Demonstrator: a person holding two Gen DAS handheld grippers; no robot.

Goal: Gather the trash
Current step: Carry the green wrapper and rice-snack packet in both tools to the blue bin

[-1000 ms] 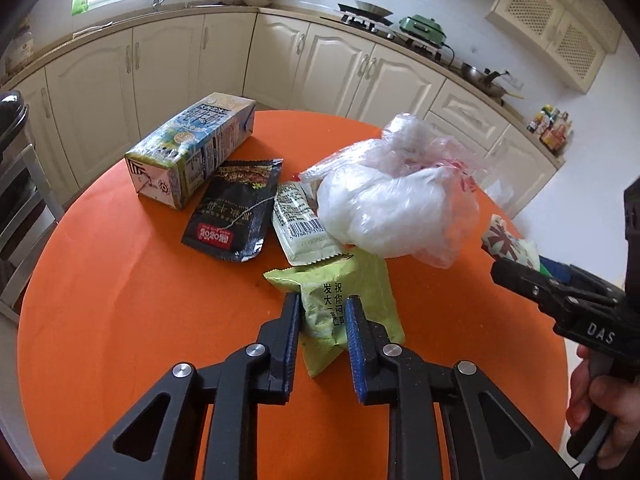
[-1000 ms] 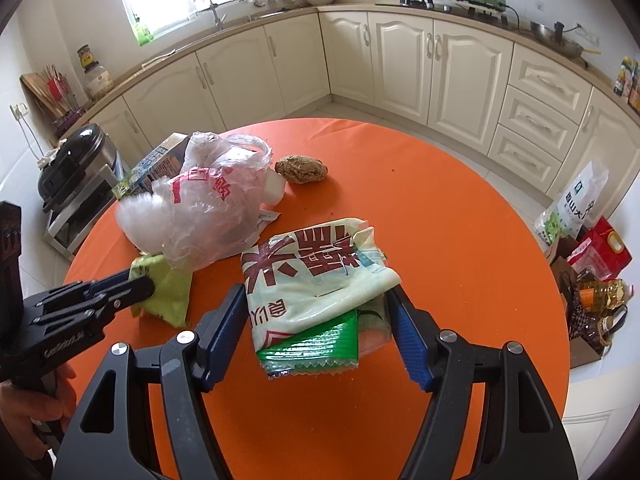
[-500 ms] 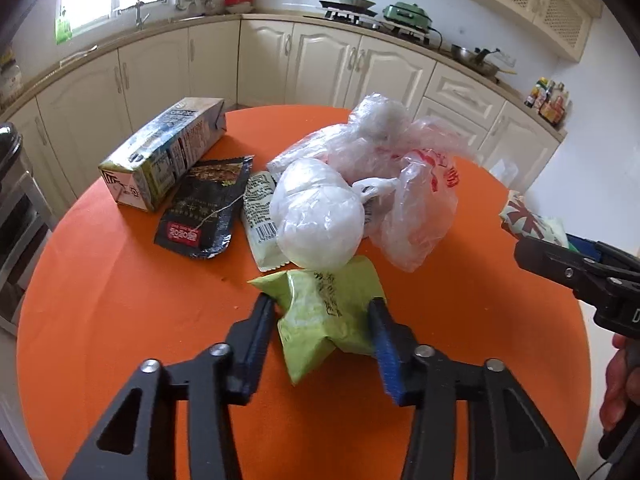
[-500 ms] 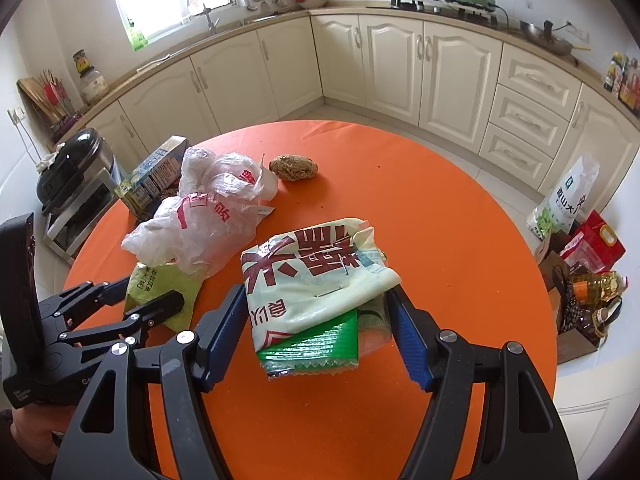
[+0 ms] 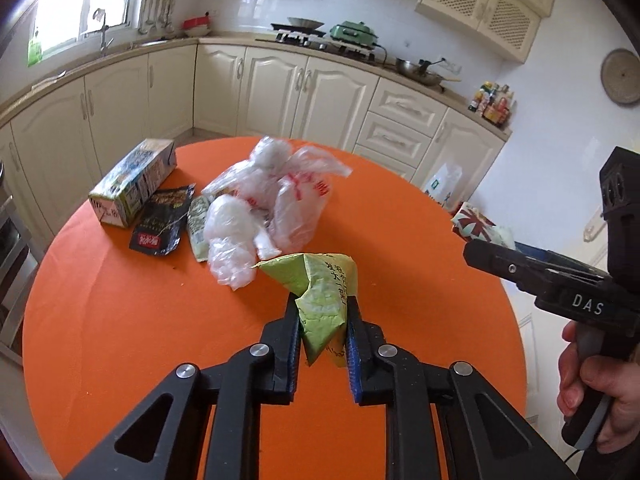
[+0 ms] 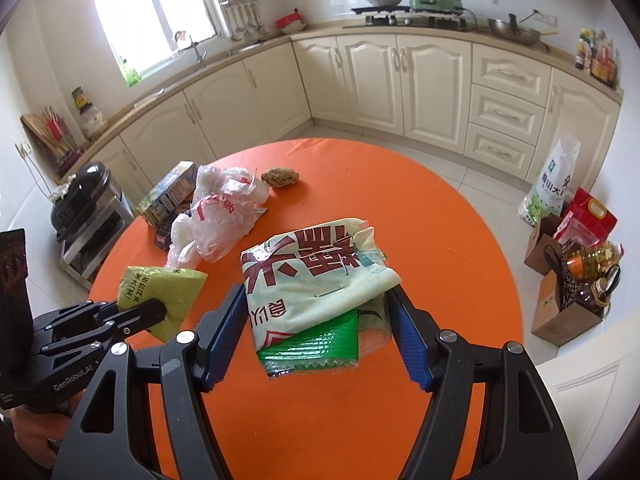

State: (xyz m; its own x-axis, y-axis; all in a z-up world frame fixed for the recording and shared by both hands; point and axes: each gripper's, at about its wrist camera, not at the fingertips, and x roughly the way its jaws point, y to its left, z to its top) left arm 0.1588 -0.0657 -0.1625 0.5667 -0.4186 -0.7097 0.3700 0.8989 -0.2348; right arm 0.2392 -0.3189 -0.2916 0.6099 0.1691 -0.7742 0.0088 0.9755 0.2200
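Left tongs (image 5: pixel 323 336) clenched on green wrapper (image 5: pixel 322 292), lifted clear of orange tabletop (image 5: pixel 100 320). Right tongs (image 6: pixel 316 332) grasping pale printed bag (image 6: pixel 312 276) stuffed with packets. Step: bagging picked-up wrapper. Next: carry wrapper to bag mouth, release inside. Farther: plastic bags (image 5: pixel 272 200), black packet (image 5: pixel 162 220), carton (image 5: pixel 134 182) still uncollected.

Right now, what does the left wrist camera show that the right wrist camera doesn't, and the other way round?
Only the left wrist view shows the black snack packet lying flat beside the carton. Only the right wrist view shows the brown lump and the right gripper clamping the bundle of wrappers. Both show the left gripper holding the green wrapper, the plastic bag and the orange table.
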